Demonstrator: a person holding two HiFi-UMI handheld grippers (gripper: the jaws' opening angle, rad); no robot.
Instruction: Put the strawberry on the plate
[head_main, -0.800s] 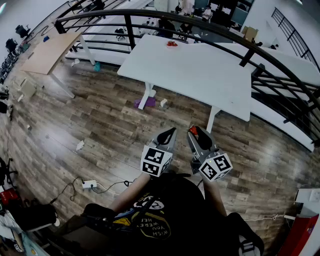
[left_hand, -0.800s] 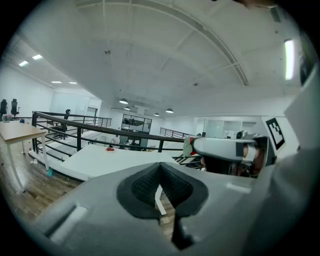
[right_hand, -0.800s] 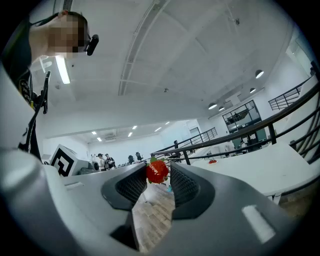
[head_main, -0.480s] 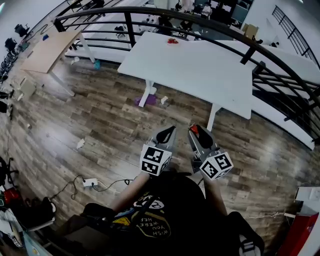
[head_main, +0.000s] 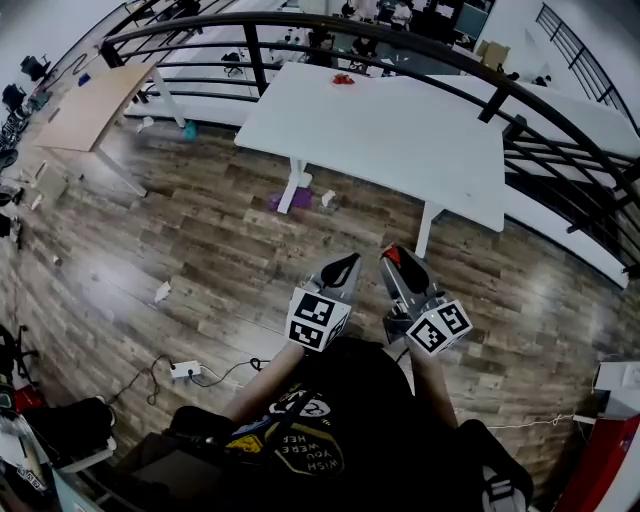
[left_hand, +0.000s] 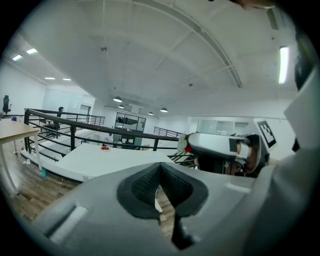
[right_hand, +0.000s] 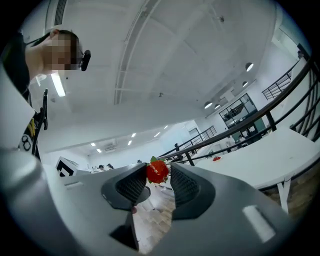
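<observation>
R claw (right_hand: 158, 175) stayed clamped on strawberry (right_hand: 157, 171), over wood floor (head_main: 200, 250) | L claw (left_hand: 160, 167) closed, empty | vs earlier: both claws barely shifted; white bench (head_main: 400, 130) stayed well ahead

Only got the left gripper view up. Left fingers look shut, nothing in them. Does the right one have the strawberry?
Observer: Yes. Right gripper view shows the strawberry pinched between the fingers of the right gripper, near their tips.
Operator: Over the table yet?
Observer: No. Head view has the right gripper and the left gripper side by side over wooden floor; the white table stands ahead of them.
Operator: Floor in between?
Observer: Head view shows a purple thing lying at the foot of one table leg.
</observation>
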